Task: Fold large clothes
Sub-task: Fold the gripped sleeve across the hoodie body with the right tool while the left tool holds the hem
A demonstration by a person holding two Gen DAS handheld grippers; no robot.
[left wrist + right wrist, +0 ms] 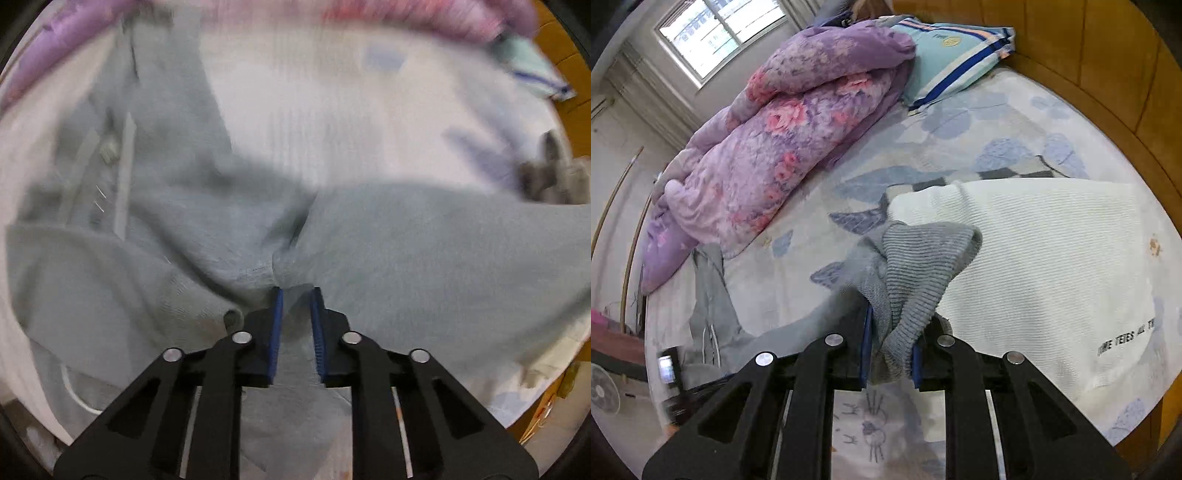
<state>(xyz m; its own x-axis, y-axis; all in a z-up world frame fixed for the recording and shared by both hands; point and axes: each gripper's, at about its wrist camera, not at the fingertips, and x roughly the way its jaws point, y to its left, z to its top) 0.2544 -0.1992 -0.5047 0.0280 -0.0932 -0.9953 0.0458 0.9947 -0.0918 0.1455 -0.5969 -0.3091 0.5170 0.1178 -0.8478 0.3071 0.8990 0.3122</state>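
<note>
Only the right wrist view takes in the room: a purple floral quilt (783,122) and a striped pillow (945,55) on the bed (960,122), a window (720,29), and a folded white knit (1052,266) beyond the right tool (891,314), which is angled down and clenched on a ribbed cuff of the grey hoodie (923,266). The blurred left wrist view shows the hoodie (406,251) spread close beneath, with its zipper (123,173). The left tool (297,295) points straight down, its blue pads nipping a bunched fold of grey cloth.
</note>
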